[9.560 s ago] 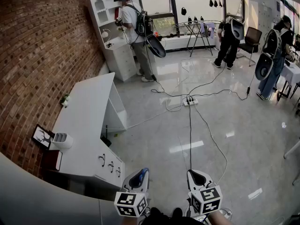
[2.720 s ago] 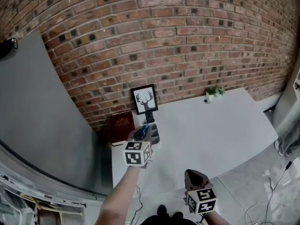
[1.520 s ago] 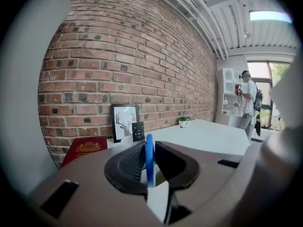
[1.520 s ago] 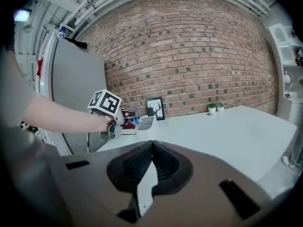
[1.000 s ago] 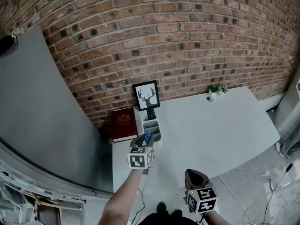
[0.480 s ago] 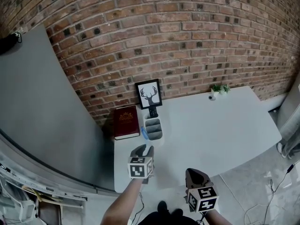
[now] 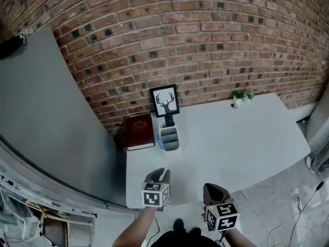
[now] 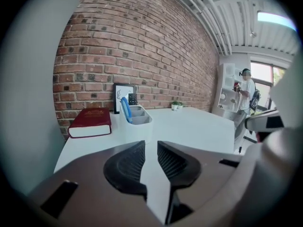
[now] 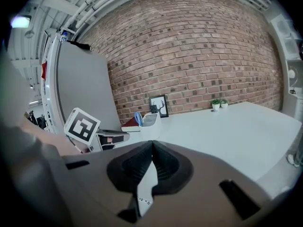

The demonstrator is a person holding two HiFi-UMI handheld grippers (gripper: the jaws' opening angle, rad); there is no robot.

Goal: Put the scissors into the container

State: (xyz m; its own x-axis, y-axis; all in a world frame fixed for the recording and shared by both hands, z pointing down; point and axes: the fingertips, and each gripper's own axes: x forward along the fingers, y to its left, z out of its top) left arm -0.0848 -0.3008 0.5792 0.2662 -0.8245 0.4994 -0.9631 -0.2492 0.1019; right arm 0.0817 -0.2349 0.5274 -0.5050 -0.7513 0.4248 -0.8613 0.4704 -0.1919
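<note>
The scissors with blue handles stand in the left front part of the grey-white container on the white table. From the left gripper view the blue handles stick up out of the container. My left gripper hangs at the table's near edge, well back from the container, open with a narrow gap and nothing between its pads. My right gripper is lower, off the table's front edge, shut and empty. The right gripper view shows the scissors and the container too.
A dark red book lies left of the container. Behind it a framed deer picture leans on the brick wall. A small plant stands at the back right. A grey panel rises left of the table.
My left gripper has let go of the scissors into the container and drawn back toward the table's near edge. The right gripper has hardly moved.
</note>
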